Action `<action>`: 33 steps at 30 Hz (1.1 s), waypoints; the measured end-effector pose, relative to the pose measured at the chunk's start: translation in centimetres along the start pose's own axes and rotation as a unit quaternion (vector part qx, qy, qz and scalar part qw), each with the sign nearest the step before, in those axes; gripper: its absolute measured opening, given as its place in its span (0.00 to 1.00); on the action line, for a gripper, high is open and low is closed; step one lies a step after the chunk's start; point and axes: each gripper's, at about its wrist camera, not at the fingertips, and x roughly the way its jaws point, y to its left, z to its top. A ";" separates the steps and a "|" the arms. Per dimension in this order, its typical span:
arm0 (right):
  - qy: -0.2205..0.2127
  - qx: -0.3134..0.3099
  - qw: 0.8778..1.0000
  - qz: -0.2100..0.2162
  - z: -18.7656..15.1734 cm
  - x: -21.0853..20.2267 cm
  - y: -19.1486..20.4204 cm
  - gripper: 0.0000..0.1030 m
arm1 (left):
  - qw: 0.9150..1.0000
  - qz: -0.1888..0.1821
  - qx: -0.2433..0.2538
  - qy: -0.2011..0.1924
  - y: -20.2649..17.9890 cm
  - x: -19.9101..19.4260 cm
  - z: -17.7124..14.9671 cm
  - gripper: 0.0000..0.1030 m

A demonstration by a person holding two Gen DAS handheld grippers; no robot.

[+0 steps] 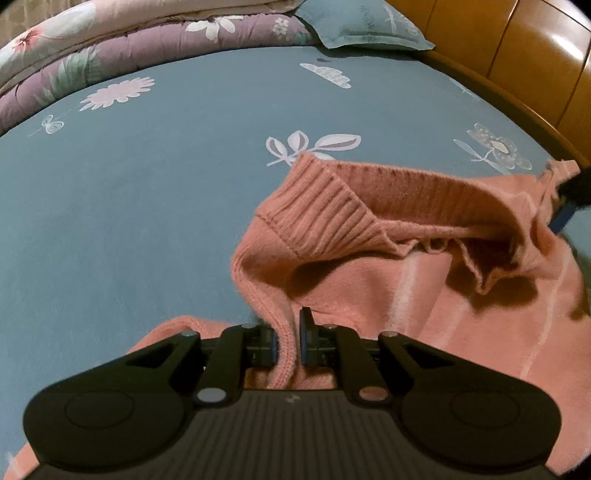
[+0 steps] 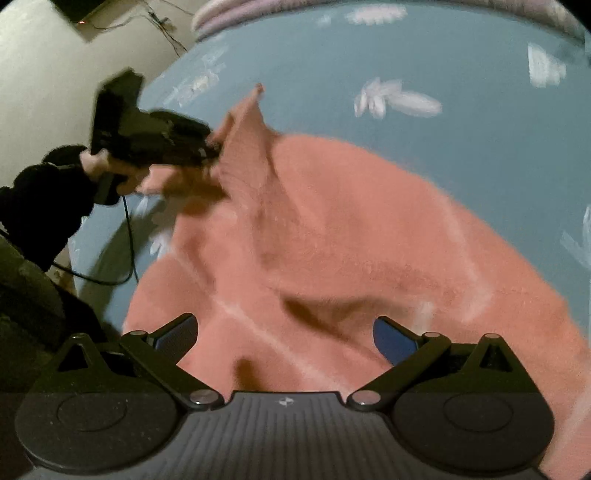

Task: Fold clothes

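A salmon-pink knit sweater with pale stripes and a ribbed hem lies partly lifted on the blue floral bedsheet. My left gripper is shut on a thick knit edge of the sweater and holds it raised. It also shows in the right wrist view, gripping the sweater's edge at the left. My right gripper is open wide just above the sweater, with cloth between and under its fingers. In the left wrist view a dark blurred tip of the right gripper shows at the sweater's far right edge.
A folded purple floral quilt and a blue pillow lie at the head of the bed. A wooden bed frame runs along the right. In the right wrist view a pale floor and a black cable lie left of the bed.
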 end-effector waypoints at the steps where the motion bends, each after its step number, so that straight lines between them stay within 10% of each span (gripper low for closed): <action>1: -0.013 -0.004 1.000 -0.007 0.6 -0.5 -0.1 1.00 | 1.000 0.001 0.000 0.001 0.0 0.1 0.0 0.06; 9: -0.006 -0.128 0.989 -0.069 1.7 2.8 3.4 1.00 | 1.000 0.004 -0.008 0.002 -0.1 0.4 0.0 0.07; 17: 0.007 -0.281 0.930 -0.236 -0.3 6.5 6.0 0.93 | 1.000 0.001 -0.011 0.004 0.1 0.6 0.0 0.07; 24: -0.009 -0.275 0.937 -0.216 0.9 5.0 5.0 0.69 | 1.000 -0.002 -0.014 0.003 0.3 0.7 0.0 0.07; 33: -0.018 -0.398 0.853 -0.337 -1.6 7.8 8.6 0.62 | 1.000 -0.001 -0.020 0.002 0.3 0.9 0.1 0.08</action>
